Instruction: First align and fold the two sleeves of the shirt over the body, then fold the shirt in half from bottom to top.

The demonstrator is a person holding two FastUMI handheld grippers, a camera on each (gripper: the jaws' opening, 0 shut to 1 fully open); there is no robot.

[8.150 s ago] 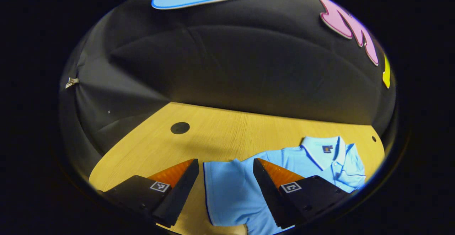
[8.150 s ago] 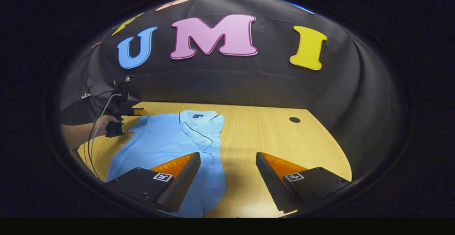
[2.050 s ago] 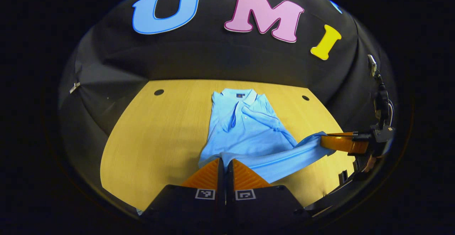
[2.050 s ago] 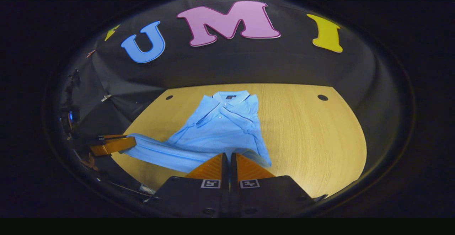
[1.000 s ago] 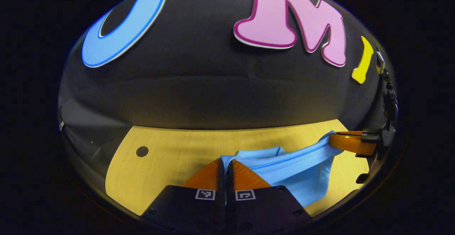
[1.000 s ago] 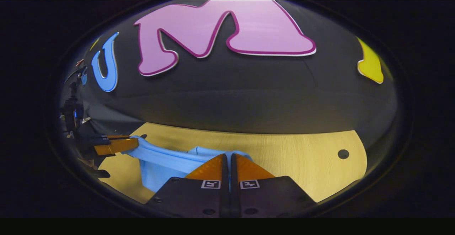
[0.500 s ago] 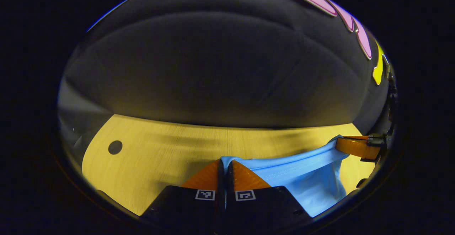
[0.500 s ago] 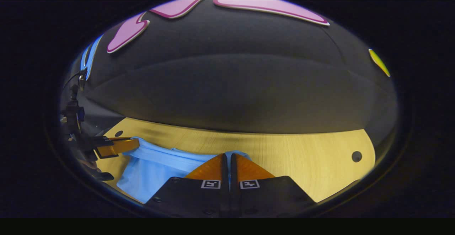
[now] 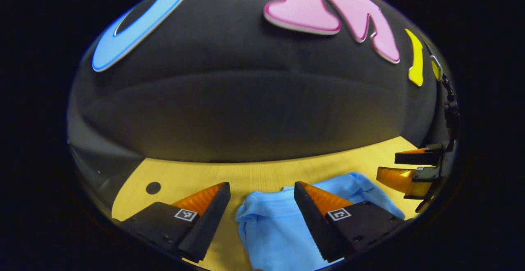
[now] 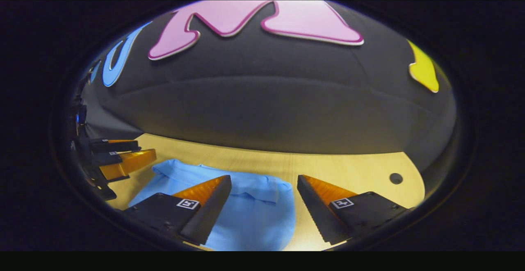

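Observation:
The light blue shirt (image 9: pixel 270 226) lies doubled over on the wooden table (image 9: pixel 246 172), its rumpled far edge toward the wall and its collar hidden. My left gripper (image 9: pixel 261 185) stands open just above the shirt's left part, holding nothing. Out at the right edge of the left gripper view is the right gripper (image 9: pixel 410 168), also open. In the right gripper view the shirt (image 10: pixel 254 213) lies under and between the fingers of my open right gripper (image 10: pixel 264 178). The left gripper (image 10: pixel 119 156) shows open at that view's left edge, beside the cloth.
The black cloth wall stands close behind the table's far edge. A round cable hole (image 9: pixel 153 187) sits in the tabletop left of the shirt, another hole (image 10: pixel 396 178) to its right. Bare wood (image 10: pixel 348 168) lies right of the shirt.
Both grippers carried the shirt's bottom hem forward toward the wall while shut on it. Now both have opened and let go, and the hem lies on the shirt.

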